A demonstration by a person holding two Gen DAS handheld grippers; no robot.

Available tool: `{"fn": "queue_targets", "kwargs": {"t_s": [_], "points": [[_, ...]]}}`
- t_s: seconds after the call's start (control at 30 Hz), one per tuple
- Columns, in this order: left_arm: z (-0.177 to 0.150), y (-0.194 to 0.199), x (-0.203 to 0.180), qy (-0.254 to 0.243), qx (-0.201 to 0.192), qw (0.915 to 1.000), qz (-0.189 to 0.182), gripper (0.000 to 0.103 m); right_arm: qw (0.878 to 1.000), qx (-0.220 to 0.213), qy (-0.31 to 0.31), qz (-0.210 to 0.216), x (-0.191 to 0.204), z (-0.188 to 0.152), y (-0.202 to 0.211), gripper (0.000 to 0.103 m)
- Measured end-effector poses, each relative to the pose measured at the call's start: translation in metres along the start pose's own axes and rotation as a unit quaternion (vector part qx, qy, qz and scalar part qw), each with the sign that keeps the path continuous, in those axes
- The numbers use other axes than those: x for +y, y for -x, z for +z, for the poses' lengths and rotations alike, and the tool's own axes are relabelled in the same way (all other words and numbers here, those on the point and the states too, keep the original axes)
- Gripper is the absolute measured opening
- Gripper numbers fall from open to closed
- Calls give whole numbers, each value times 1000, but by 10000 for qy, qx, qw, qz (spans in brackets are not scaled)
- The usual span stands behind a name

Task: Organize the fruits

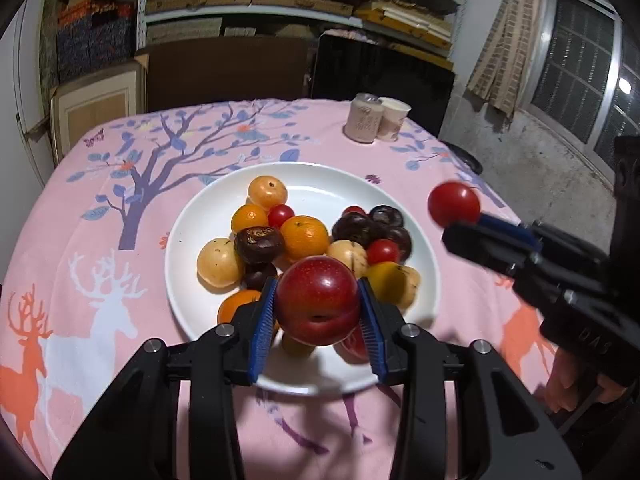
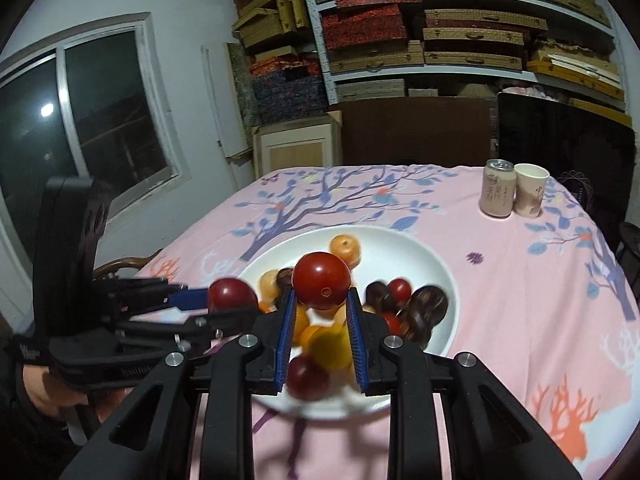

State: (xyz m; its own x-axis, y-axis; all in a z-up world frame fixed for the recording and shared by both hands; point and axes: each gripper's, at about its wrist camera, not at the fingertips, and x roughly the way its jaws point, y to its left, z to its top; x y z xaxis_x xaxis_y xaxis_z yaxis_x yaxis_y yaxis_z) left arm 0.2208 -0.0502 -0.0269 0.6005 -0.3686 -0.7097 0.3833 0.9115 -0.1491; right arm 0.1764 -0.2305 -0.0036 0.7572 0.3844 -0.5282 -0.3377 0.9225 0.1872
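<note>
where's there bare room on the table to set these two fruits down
Bare cloth lies left of the white plate over the tree print, and right of it up to the can and paper cup. The plate's far rim is clear; its middle is crowded with fruit.

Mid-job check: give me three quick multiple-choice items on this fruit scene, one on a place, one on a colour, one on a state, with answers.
1. Where does the drink can stand?
A. on the plate
B. beside the paper cup
C. on the shelf

2. What colour is the plate?
A. white
B. blue
C. black

3. What is the left gripper doing?
A. standing open and empty
B. holding a cup
C. gripping a red plum

Answers: 1 B, can and cup stand together at the table's far corner. 2 A, its rim shows white. 3 C, the blue pads press the plum's sides.
</note>
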Motion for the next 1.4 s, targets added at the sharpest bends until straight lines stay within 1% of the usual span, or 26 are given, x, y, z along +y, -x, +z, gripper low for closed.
{"fn": "queue_targets", "kwargs": {"t_s": [0.07, 0.13, 0.37, 0.43, 0.47, 0.5, 0.53, 0.57, 0.6, 0.63, 0.7, 0.77, 0.83, 0.87, 0.9, 0.93, 1.0, 1.03, 1.13, 1.27, 1.37, 1.4], "points": [[4, -15, 6, 82, 109, 9999, 48, 39, 9999, 76, -56, -123, -9, 7, -15, 25], [4, -25, 11, 156, 179, 9997, 20, 39, 9996, 199, -120, -169, -17, 11, -28, 25], [7, -38, 10, 67, 228, 9997, -54, 39, 9993, 345, -82, -136, -19, 19, -48, 25], [9, -42, 7, 9, 252, 9997, 23, 39, 9990, 443, -49, -61, -17, 21, -55, 29], [10, -44, 5, -56, 268, 9995, 128, 40, 9987, 509, -57, -23, -16, 21, -60, 36], [10, -44, 3, -108, 264, 9994, 188, 45, 9985, 540, -69, -61, -14, 21, -61, 51], [10, -43, 2, -136, 249, 9993, 250, 71, 9985, 520, -80, -127, -13, 20, -61, 53], [10, -41, 2, -137, 194, 9991, 357, 90, 9985, 535, -76, -131, -13, 19, -61, 53], [9, -36, 3, -121, 61, 9986, 505, 93, 9984, 551, -87, -117, -12, 18, -60, 53], [9, -31, 4, -119, -22, 9983, 571, 93, 9984, 547, -118, -101, -13, 17, -57, 53], [6, -27, 5, -73, 44, 9979, 649, 98, 9983, 538, -226, -33, -14, 10, -48, 55], [-2, -20, 7, 15, 126, 9967, 799, 99, 9981, 542, -308, 3, -13, 0, -35, 63], [-12, -13, 7, 63, 179, 9964, 826, 99, 9979, 558, -323, -28, -9, -16, -20, 73], [-18, -9, 7, 72, 197, 9961, 859, 99, 9977, 599, -311, 10, -6, -25, -13, 75], [-25, -2, 6, 78, 204, 9958, 890, 99, 9974, 646, -306, 60, -4, -32, -6, 80], [-30, 3, 5, 83, 207, 9958, 889, 99, 9971, 691, -297, 96, -2, -39, -1, 87], [-43, 18, 3, 122, 178, 9957, 905, 99, 9969, 726, -293, 107, 3, -55, 16, 96], [-49, 25, 2, 140, 156, 9955, 929, 99, 9969, 731, -287, 103, 6, -63, 25, 99], [-68, 46, 2, 246, 71, 9948, 990, 99, 9972, 698, -267, -33, 11, -83, 46, 99], [-92, 75, 2, 408, -20, 9928, 1127, 99, 9966, 695, -247, -372, 17, -106, 70, 99], [-112, 103, -3, 529, -144, 9902, 1285, 99, 9956, 603, -222, -676, 20, -114, 88, 99], [-117, 111, -5, 515, -206, 9897, 1319, 99, 9955, 574, -236, -712, 20, -116, 94, 99]]}}
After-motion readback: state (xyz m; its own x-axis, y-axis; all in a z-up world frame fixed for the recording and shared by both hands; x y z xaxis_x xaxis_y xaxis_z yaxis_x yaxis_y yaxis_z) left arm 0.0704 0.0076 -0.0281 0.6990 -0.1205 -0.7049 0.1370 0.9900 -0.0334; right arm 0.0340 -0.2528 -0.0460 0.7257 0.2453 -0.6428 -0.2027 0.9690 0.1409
